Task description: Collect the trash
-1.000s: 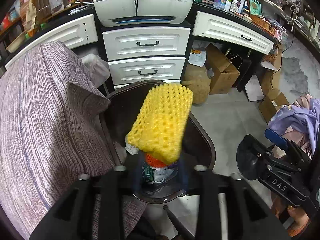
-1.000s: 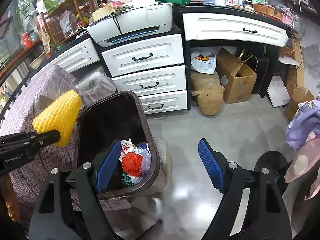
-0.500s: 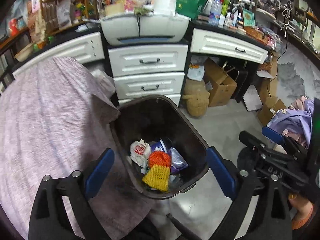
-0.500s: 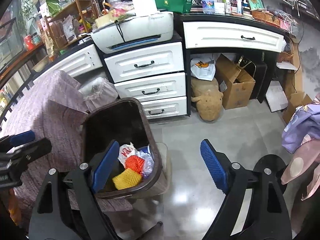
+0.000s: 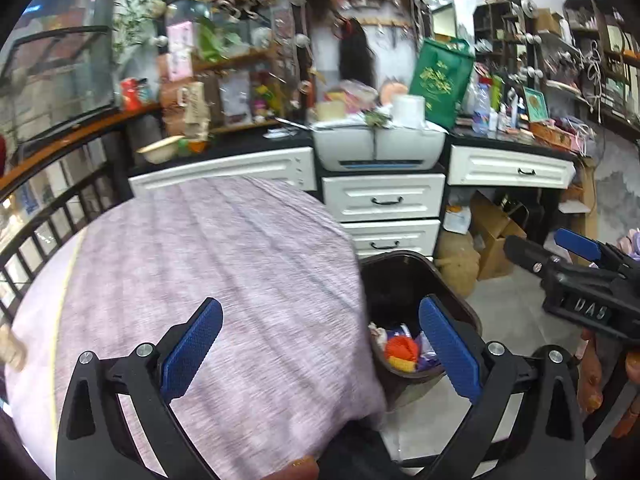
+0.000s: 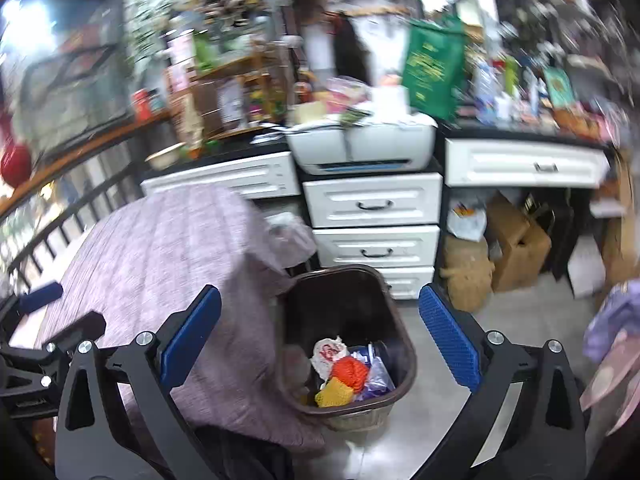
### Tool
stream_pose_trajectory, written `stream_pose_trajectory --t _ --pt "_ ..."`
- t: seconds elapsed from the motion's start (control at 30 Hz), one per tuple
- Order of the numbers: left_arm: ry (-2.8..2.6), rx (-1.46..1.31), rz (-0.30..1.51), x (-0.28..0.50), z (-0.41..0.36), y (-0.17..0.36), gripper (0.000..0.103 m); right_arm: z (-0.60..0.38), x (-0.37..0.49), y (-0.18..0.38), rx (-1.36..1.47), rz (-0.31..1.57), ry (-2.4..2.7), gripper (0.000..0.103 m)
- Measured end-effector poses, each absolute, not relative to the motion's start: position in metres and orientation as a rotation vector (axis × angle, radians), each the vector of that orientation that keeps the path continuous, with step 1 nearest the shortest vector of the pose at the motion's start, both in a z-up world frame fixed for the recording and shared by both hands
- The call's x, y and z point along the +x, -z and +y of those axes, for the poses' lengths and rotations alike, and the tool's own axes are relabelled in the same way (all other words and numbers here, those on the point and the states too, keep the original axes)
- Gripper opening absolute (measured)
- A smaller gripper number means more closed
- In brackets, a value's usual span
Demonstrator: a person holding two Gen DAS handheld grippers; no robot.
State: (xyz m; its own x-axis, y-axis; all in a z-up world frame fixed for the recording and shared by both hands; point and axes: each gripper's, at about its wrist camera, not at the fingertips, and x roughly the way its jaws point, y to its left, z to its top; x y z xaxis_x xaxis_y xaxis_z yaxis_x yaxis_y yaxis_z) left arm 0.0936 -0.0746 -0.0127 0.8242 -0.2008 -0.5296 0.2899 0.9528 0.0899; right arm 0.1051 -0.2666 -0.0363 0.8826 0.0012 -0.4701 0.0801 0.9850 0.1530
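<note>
We are holding both claws wide apart with nothing between them: the left gripper [image 5: 320,344] over the cloth [image 5: 224,264], the right gripper [image 6: 320,340] above the bin [image 6: 348,344], its jaws having just been opening, empty. The trash is lying in the bin at our 5 o'clock in the left view: yellow net [image 6: 334,394], orange net [image 6: 352,372], wrappers [image 6: 328,354]. We are judging the risks: the views are blurring, so a quick reach could be catching the cloth and dragging it, or knocking the bin's rim. Farther off, at 12 o'clock, the printer [image 5: 378,148] and drawers [image 5: 384,200] are crowding the space; the cloth is showing no more trash.
</note>
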Motion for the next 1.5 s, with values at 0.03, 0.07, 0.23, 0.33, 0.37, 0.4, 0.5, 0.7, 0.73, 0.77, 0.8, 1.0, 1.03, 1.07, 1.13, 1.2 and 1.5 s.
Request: stream_pose_trajectory --t 0.03,0.07,0.23,0.33,0.37,0.4,0.5,0.7,0.73,0.77,0.8,1.0,1.03,1.07,1.13,1.2,1.5 --pt "0.25 0.165 0.536 0.088 -0.068 0.01 0.098 -0.258 0.102 0.033 0.167 0.484 0.024 0.097" --pt "0.237 0.159 0.526 0.082 -0.061 0.007 0.098 -0.252 0.099 0.032 0.17 0.478 0.011 0.097" --pt "0.158 0.118 0.487 0.057 -0.027 -0.003 0.098 -0.214 0.075 0.024 0.138 0.432 -0.013 0.097" --pt "0.1 0.077 0.464 0.042 -0.008 -0.008 0.098 -0.195 0.057 0.021 0.114 0.395 -0.022 0.097" --pt "0.083 0.07 0.456 0.038 -0.004 -0.01 0.098 -0.192 0.053 0.02 0.11 0.386 -0.022 0.097" --pt "0.059 0.061 0.442 0.032 0.001 -0.012 0.098 -0.188 0.044 0.02 0.109 0.356 -0.025 0.097" --pt "0.001 0.06 0.387 0.017 0.009 -0.016 0.098 -0.179 0.024 0.02 0.094 0.292 -0.034 0.097" --pt "-0.061 0.044 0.312 -0.005 0.022 -0.015 0.098 -0.163 0.001 0.02 0.029 0.254 -0.055 0.097" --pt "-0.062 0.039 0.311 -0.006 0.023 -0.016 0.098 -0.163 -0.003 0.021 0.032 0.239 -0.051 0.097" --pt "-0.062 0.034 0.309 -0.006 0.024 -0.017 0.098 -0.163 -0.005 0.02 0.033 0.229 -0.047 0.097" --pt "-0.06 0.031 0.306 -0.007 0.025 -0.018 0.098 -0.163 -0.006 0.02 0.033 0.221 -0.045 0.097" --pt "-0.056 0.03 0.303 -0.011 0.025 -0.016 0.098 -0.168 -0.009 0.018 0.048 0.195 -0.031 0.097" --pt "-0.059 0.033 0.304 -0.011 0.024 -0.016 0.098 -0.17 -0.009 0.018 0.054 0.199 -0.03 0.097" --pt "-0.06 0.033 0.306 -0.011 0.025 -0.015 0.098 -0.171 -0.008 0.019 0.059 0.204 -0.029 0.097" --pt "-0.053 0.028 0.311 -0.012 0.025 -0.015 0.098 -0.174 -0.007 0.02 0.073 0.214 -0.027 0.097" --pt "-0.055 0.029 0.311 -0.012 0.026 -0.014 0.098 -0.175 -0.005 0.02 0.08 0.22 -0.027 0.097" --pt "-0.057 0.02 0.316 -0.012 0.026 -0.015 0.098 -0.174 -0.004 0.021 0.076 0.226 -0.023 0.097"
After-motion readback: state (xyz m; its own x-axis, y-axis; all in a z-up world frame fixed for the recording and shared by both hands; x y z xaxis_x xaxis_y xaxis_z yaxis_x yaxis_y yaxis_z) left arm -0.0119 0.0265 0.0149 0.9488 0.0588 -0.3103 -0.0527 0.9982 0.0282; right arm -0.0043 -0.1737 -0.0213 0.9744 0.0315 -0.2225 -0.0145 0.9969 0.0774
